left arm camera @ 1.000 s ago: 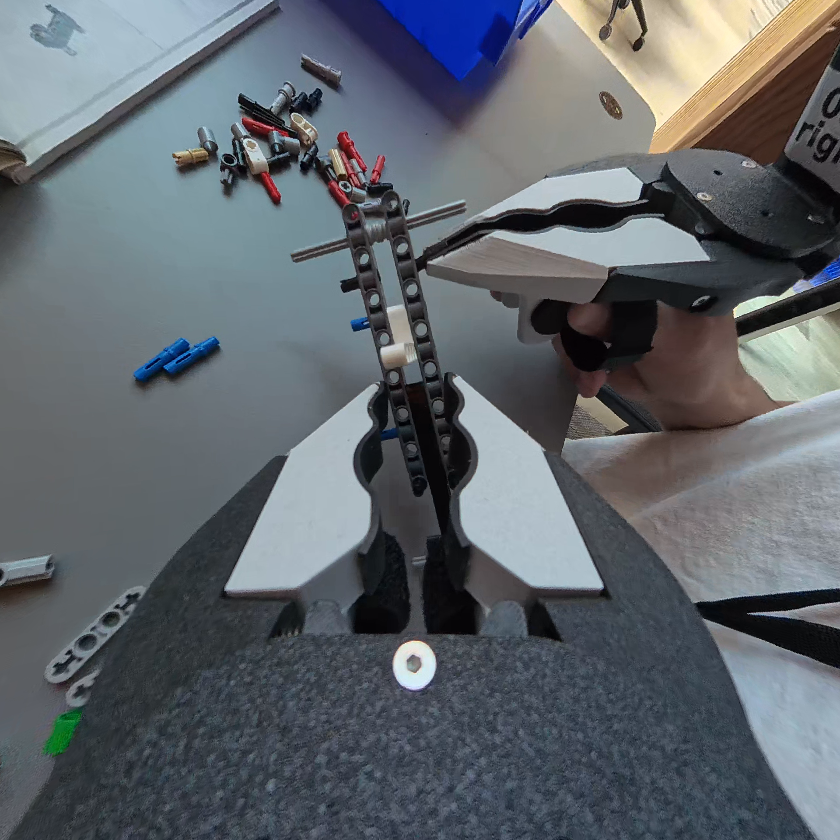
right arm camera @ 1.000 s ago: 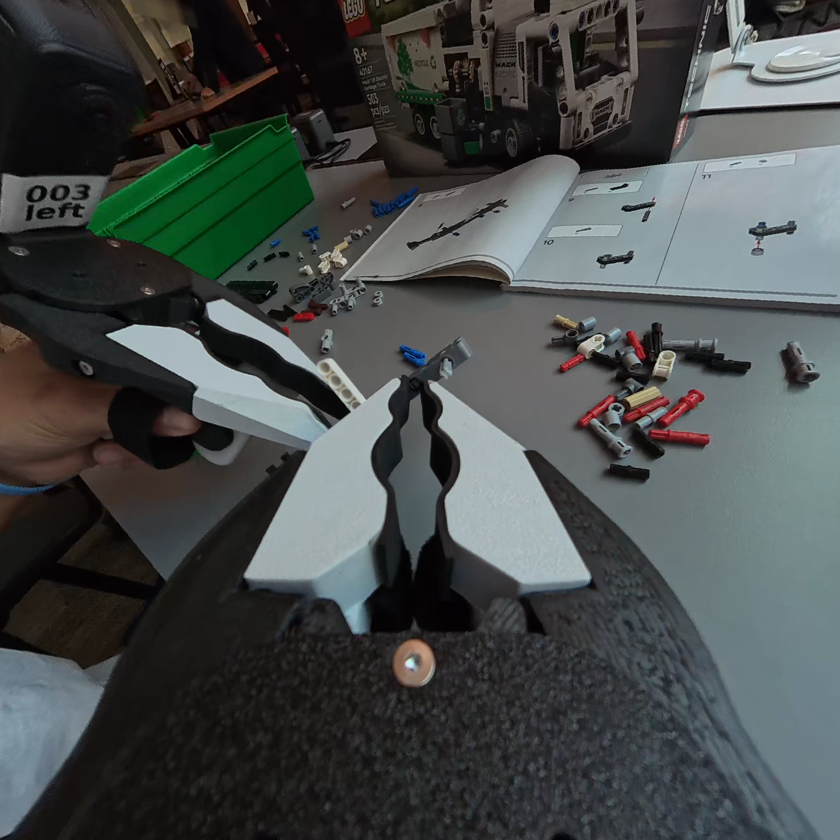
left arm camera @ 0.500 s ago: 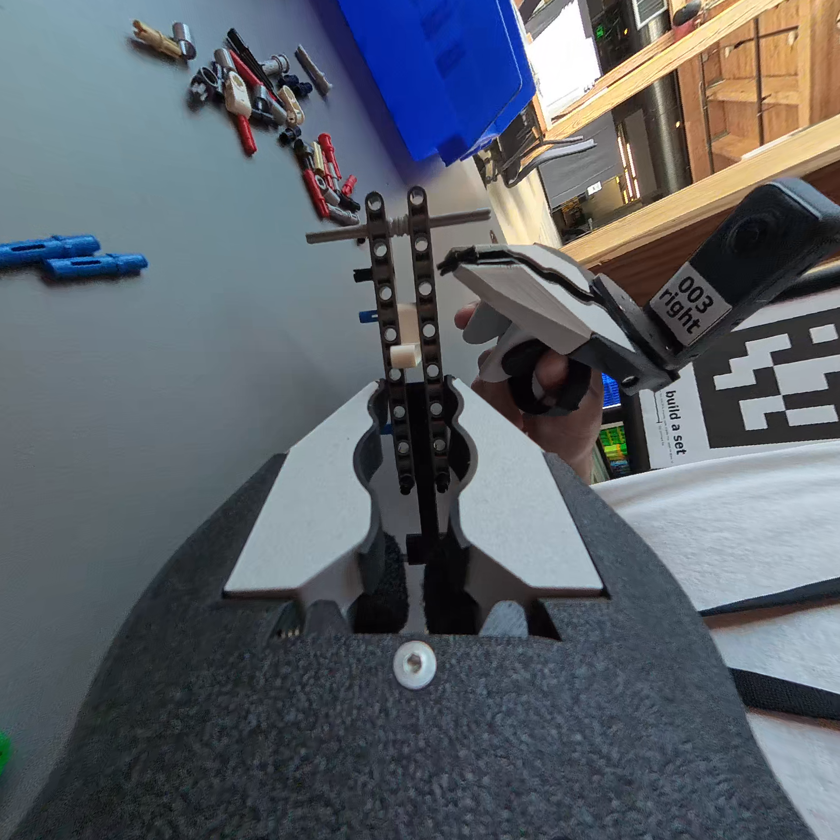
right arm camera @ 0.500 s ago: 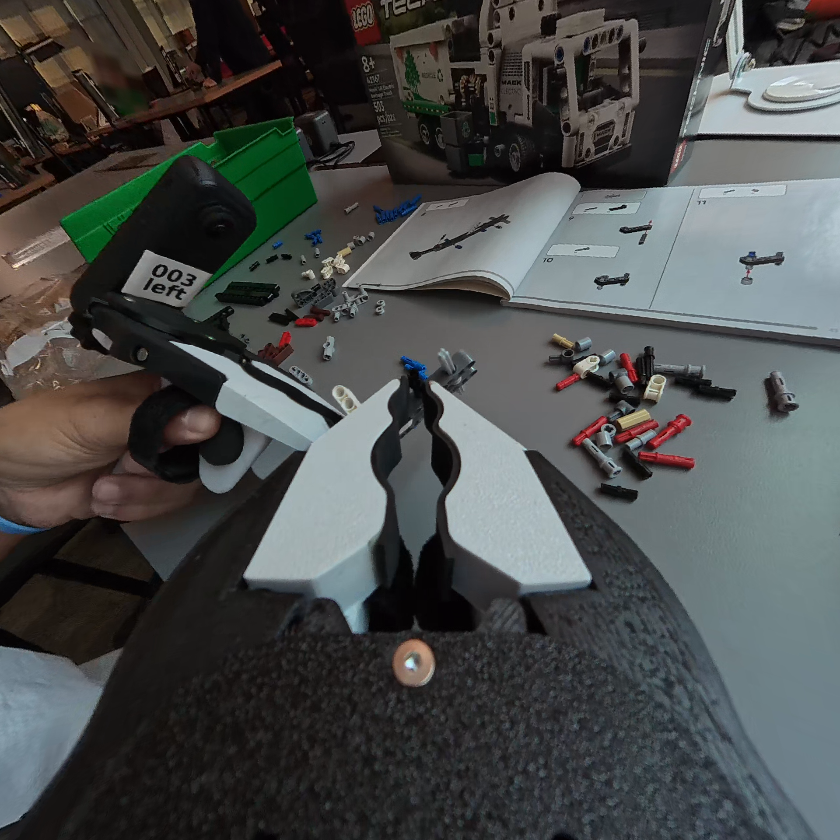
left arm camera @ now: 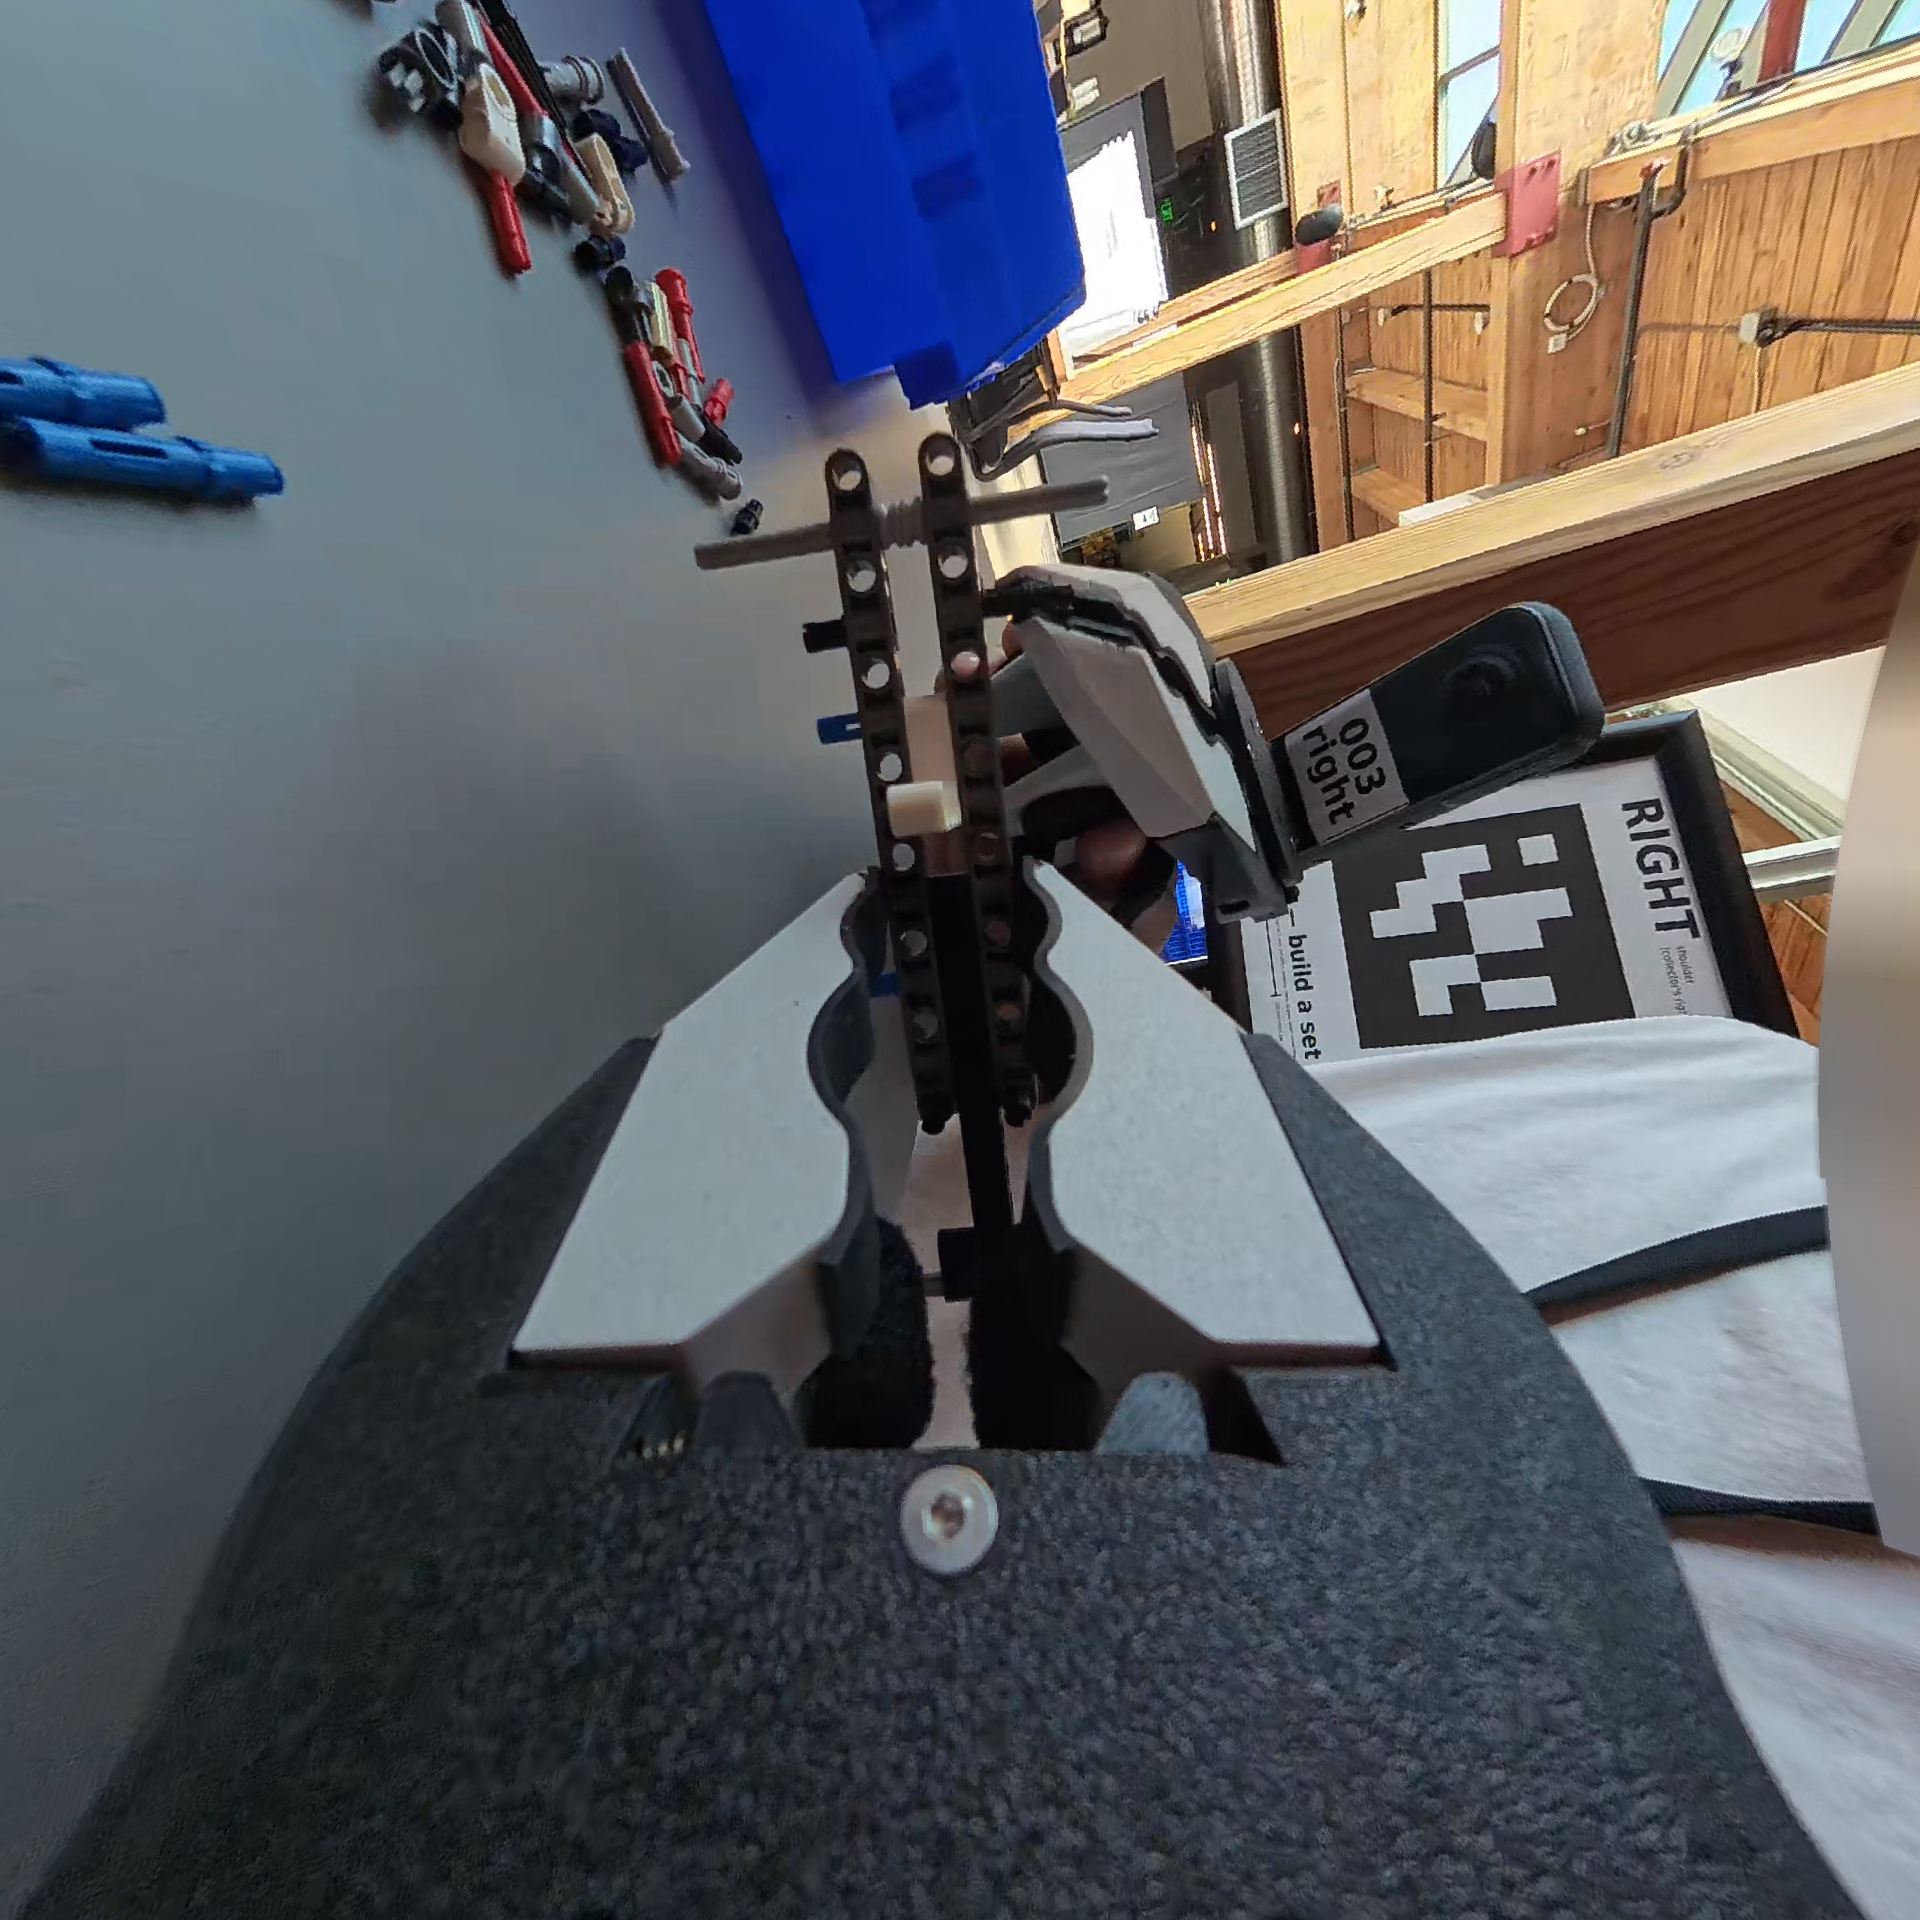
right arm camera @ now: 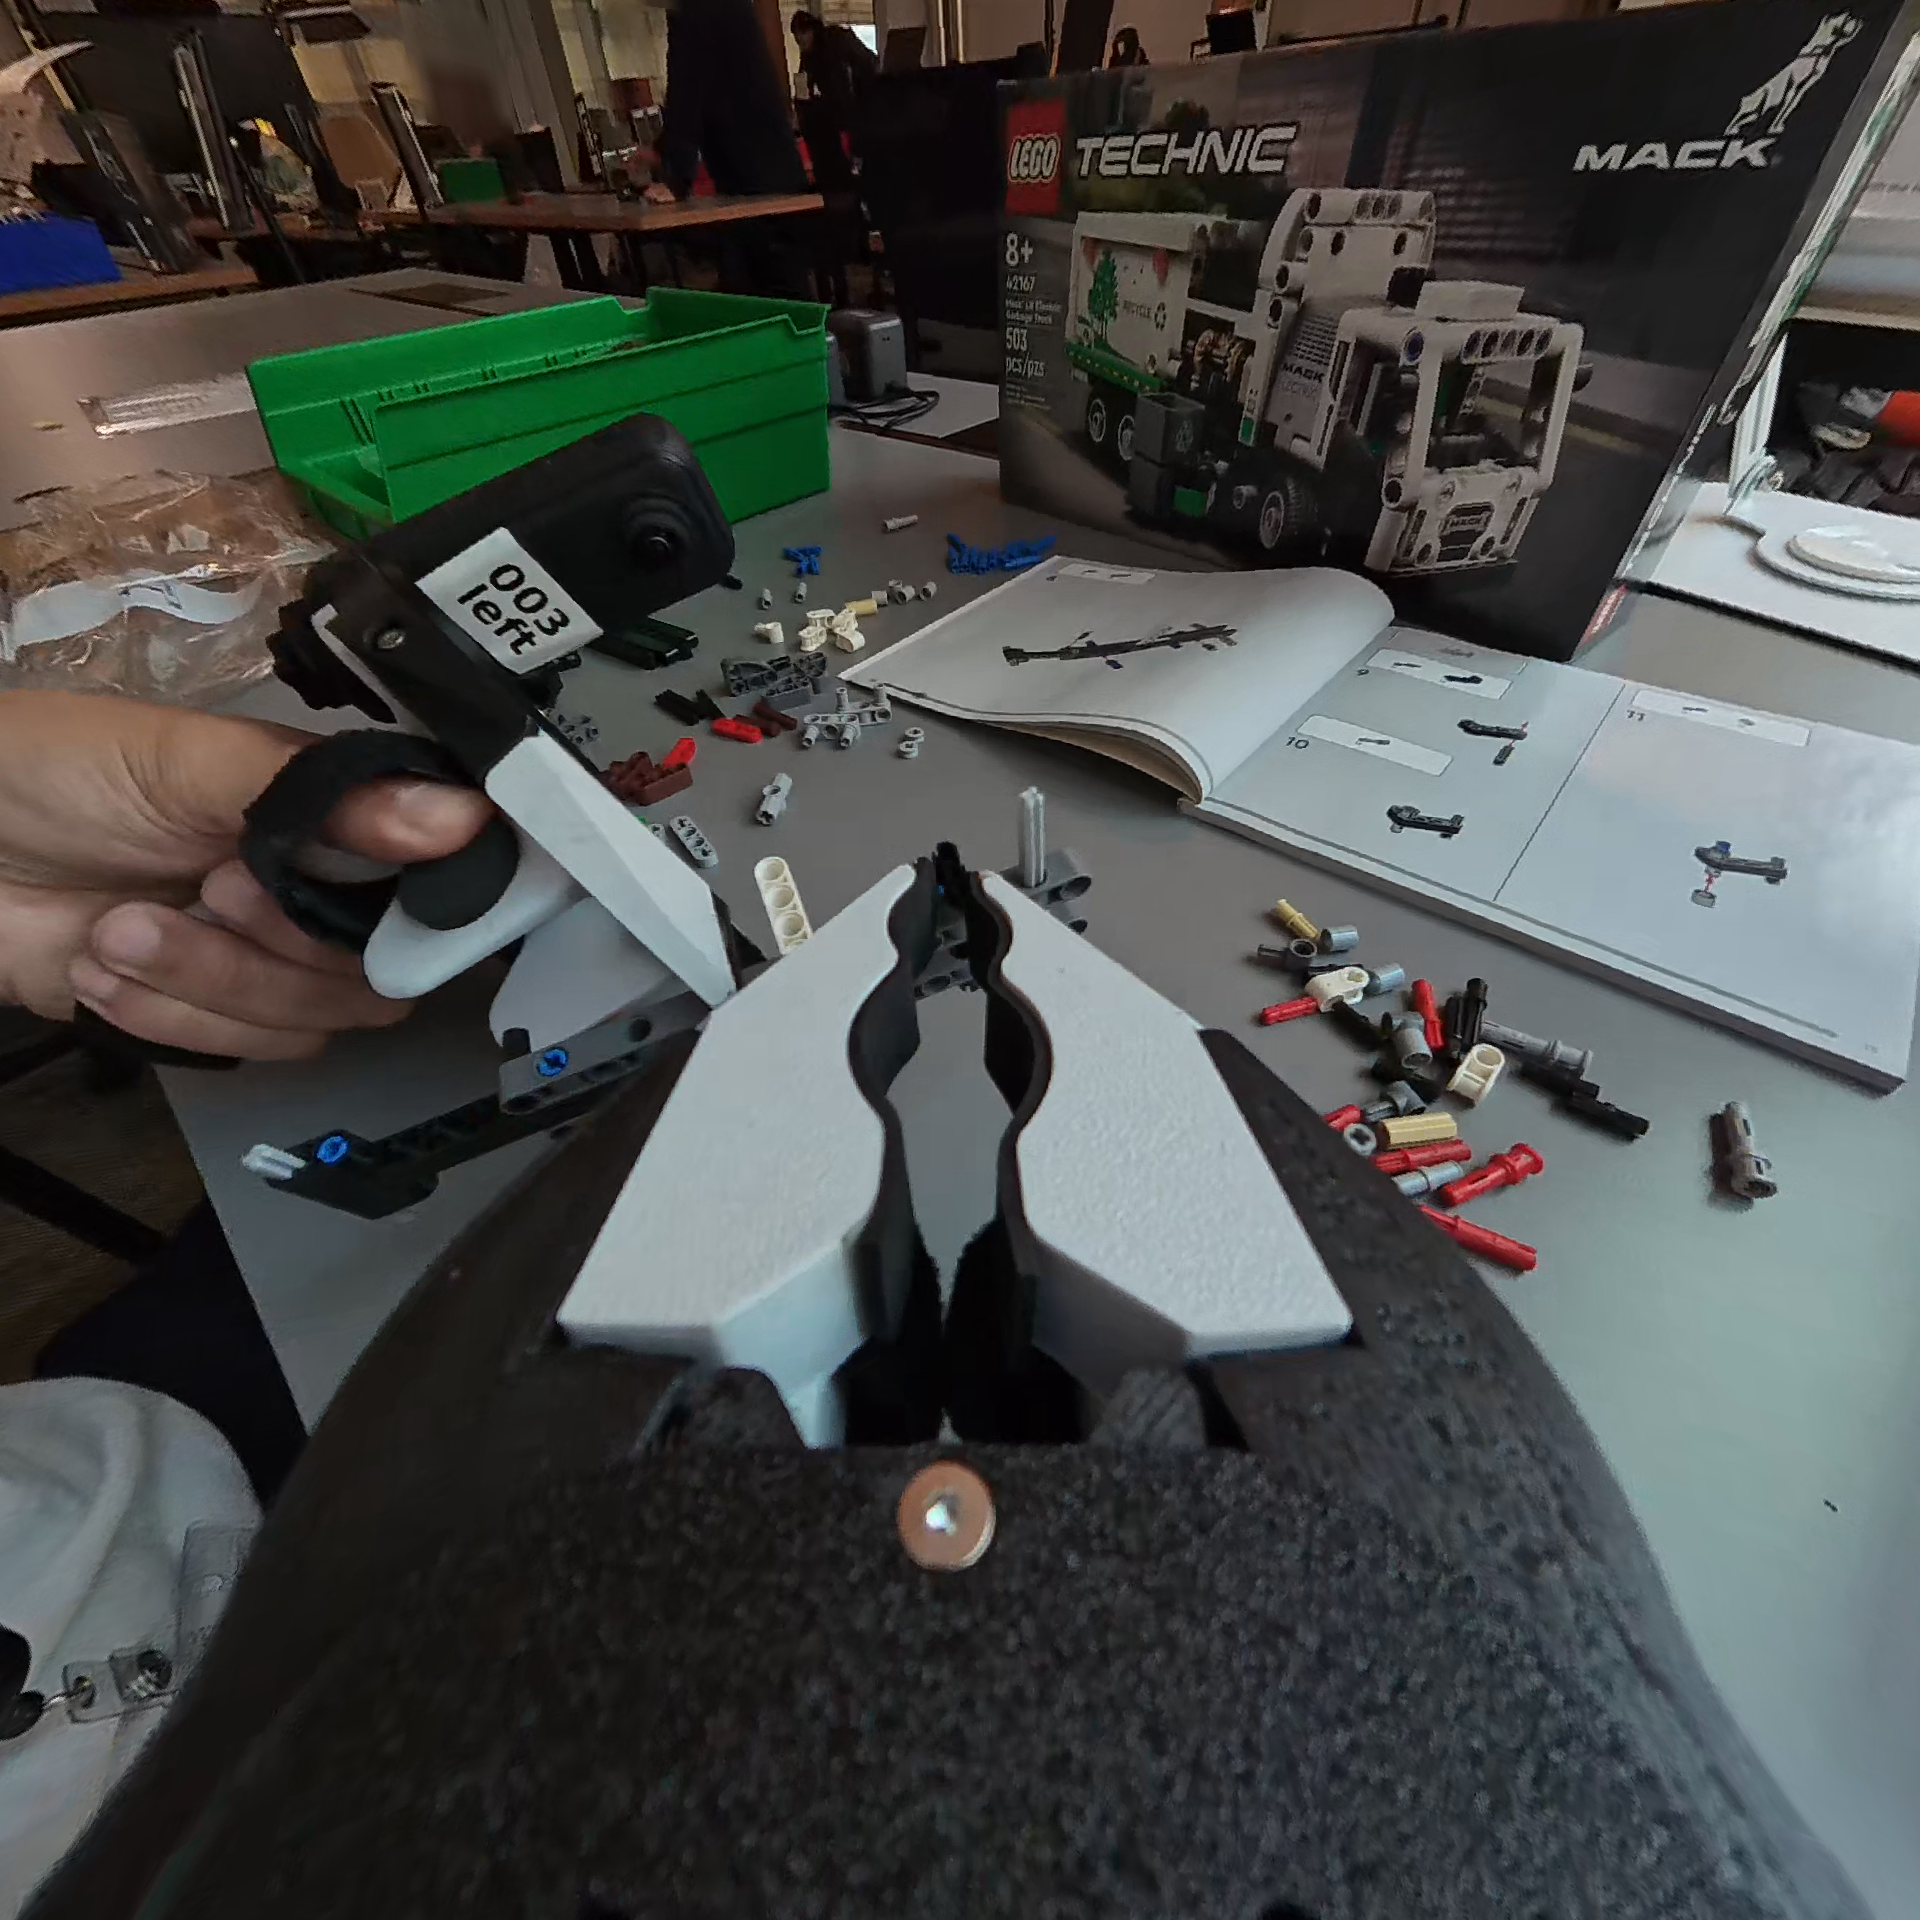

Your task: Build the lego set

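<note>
My left gripper (left arm camera: 948,883) is shut on a lego assembly (left arm camera: 862,582): two long dark grey beams side by side, a grey axle (left arm camera: 1029,499) across their far end, and a white connector (left arm camera: 925,805) between them. My right gripper (left arm camera: 1006,613) is shut on a small black pin, with its tips against the right-hand beam just below the axle. In the right wrist view the right gripper (right arm camera: 948,878) meets the assembly (right arm camera: 582,1060), which the left gripper (right arm camera: 722,987) holds above the table's near edge.
A blue bin (left arm camera: 914,177) stands behind a pile of loose pins (left arm camera: 665,353); two blue pins (left arm camera: 104,426) lie apart. A green bin (right arm camera: 540,416), the set's box (right arm camera: 1403,343), an open instruction booklet (right arm camera: 1455,748) and more loose pieces (right arm camera: 1423,1070) lie on the grey table (right arm camera: 1143,831). My hands' fingertips stand some 5 cm from each other.
The left gripper has rolled with the assembly, so the table now fills the left of its view. The right gripper has turned and closed back in on the right-hand beam.
</note>
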The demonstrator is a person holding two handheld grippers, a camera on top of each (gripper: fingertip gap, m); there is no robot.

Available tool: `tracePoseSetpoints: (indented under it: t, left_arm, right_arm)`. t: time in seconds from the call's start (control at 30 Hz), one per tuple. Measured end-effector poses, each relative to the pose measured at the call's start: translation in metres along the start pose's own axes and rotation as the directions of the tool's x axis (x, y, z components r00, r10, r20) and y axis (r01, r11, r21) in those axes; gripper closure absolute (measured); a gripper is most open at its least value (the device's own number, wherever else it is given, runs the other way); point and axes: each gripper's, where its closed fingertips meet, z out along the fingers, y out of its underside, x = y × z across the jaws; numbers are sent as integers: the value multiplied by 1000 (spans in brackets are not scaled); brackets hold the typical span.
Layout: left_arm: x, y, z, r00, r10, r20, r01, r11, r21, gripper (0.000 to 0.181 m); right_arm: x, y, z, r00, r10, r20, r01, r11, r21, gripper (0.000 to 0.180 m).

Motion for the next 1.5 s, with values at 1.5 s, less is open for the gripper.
tracePoseSetpoints:
  t: [1.5]
  left_arm:
    - [-27,-15,-17,992,-10,126,-6,991,132,158]
  right_arm:
    - [20,18,8,974,212,84,-182,944,-275,157]
